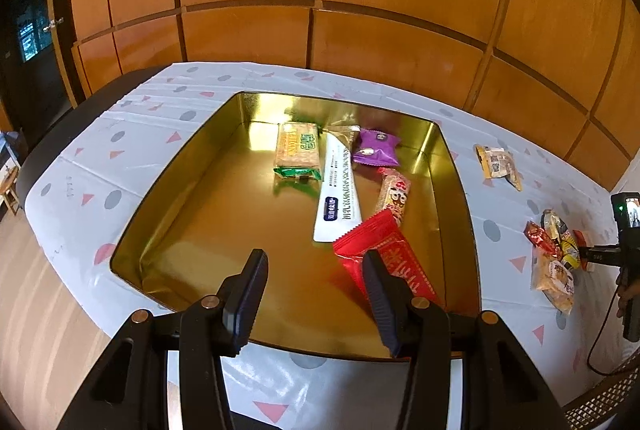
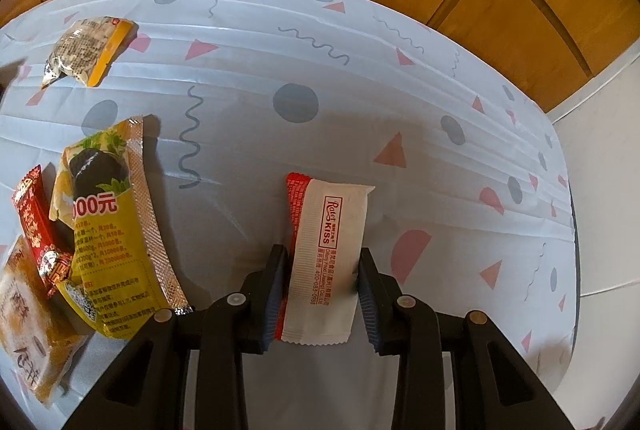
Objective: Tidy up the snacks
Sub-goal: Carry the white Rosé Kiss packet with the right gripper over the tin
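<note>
Two grippers, split roles, by the look of it. The left gripper (image 1: 316, 294) hangs over the near edge of the gold tin (image 1: 192, 165) with jaws apart and nothing between them; the red packet (image 1: 384, 262) shows past its right finger and lies in the tin's near right corner, partly hidden, so contact cannot be ruled out. Five other snacks sit in the tin: a green cracker pack (image 1: 298, 155), a long white sachet (image 1: 339, 189), a purple packet (image 1: 378, 147), a gold pouch behind it, and a red-and-white bar (image 1: 395, 195), all bunched toward the right side, likely because that is the side the loose pile feeds from. The right gripper (image 2: 322, 290) is clamped on a white-and-red wafer packet (image 2: 328, 258), pads pressing its long edges, the packet against the patterned tablecloth (image 2: 360, 69); whether it is lifted clear is hard to tell. Gripping across the narrow width suits the jaw span. Left of it a pile waits: a yellow pouch (image 2: 108, 226), a red candy pack (image 2: 34, 213), an orange packet (image 2: 28, 314), plus a stray yellow-edged packet (image 2: 90, 49) farther off. Nothing blocks the route to the tin except its raised wall and the clutter already inside.
</note>
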A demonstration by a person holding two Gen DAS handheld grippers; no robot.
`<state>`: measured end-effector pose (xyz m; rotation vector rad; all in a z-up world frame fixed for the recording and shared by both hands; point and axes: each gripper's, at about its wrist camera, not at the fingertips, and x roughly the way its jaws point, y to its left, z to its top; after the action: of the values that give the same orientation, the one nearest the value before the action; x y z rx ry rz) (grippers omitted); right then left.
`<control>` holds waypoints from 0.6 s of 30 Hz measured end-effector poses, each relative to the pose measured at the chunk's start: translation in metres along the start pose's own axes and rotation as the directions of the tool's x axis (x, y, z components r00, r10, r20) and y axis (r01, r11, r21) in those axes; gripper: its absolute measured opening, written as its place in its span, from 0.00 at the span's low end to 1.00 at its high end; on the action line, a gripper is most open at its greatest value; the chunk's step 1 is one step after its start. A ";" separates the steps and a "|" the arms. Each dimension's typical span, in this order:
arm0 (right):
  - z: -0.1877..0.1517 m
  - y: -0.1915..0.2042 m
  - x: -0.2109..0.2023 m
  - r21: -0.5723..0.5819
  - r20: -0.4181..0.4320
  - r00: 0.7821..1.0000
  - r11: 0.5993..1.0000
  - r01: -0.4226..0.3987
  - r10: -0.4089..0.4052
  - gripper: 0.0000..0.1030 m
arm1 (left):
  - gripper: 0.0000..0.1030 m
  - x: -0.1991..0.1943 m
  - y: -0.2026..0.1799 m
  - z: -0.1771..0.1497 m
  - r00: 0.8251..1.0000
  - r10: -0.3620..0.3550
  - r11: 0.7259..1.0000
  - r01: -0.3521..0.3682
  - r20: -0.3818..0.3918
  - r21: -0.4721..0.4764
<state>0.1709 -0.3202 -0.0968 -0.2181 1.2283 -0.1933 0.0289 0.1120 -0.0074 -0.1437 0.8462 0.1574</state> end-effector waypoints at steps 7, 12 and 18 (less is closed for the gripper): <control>0.010 -0.004 -0.035 0.105 0.029 0.997 0.992 -0.072 0.070 0.32 | 0.48 0.000 0.016 0.000 1.000 -0.007 0.999 0.007 0.007 -0.047; 0.012 0.033 -0.093 0.058 0.168 0.974 0.985 -0.165 0.153 0.32 | 0.48 0.001 0.029 0.001 1.000 0.000 0.996 0.000 0.010 -0.086; 0.013 0.118 -0.146 -0.083 0.236 0.888 0.919 -0.387 0.395 0.32 | 0.48 0.000 0.036 0.000 1.000 0.012 0.995 -0.010 0.020 -0.102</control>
<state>0.1396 -0.1677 0.0087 -0.0174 1.0009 0.2026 0.0224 0.1472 -0.0097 -0.2326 0.8193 0.2120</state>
